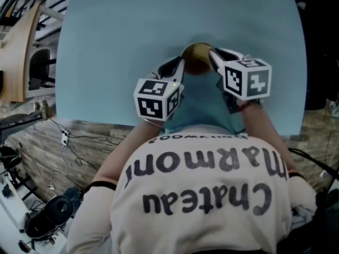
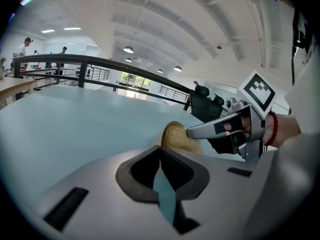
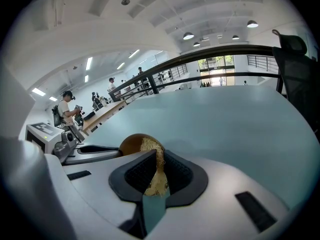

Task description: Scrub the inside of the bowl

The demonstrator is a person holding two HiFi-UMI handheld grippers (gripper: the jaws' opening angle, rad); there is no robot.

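A small brown bowl [image 1: 195, 60] sits on the light blue table [image 1: 106, 46], between my two grippers. The left gripper [image 1: 179, 67] reaches it from the left; its jaws are shut, with the tips at the bowl's left rim [image 3: 129, 143]. In the left gripper view the jaws [image 2: 161, 151] show only a thin slit, with the speckled yellow scrub pad [image 2: 177, 136] just beyond. My right gripper [image 3: 159, 159] is shut on that golden pad [image 3: 156, 181], which trails up into the bowl. Its finger [image 2: 210, 129] rests on top of the pad.
Bare tabletop spreads beyond and beside the bowl. A wooden desk [image 1: 21, 52] stands off to the left, with cables and gear [image 1: 63, 142] on the floor below. A black chair [image 3: 295, 69] is at the table's far side. People [image 3: 67, 109] stand far off.
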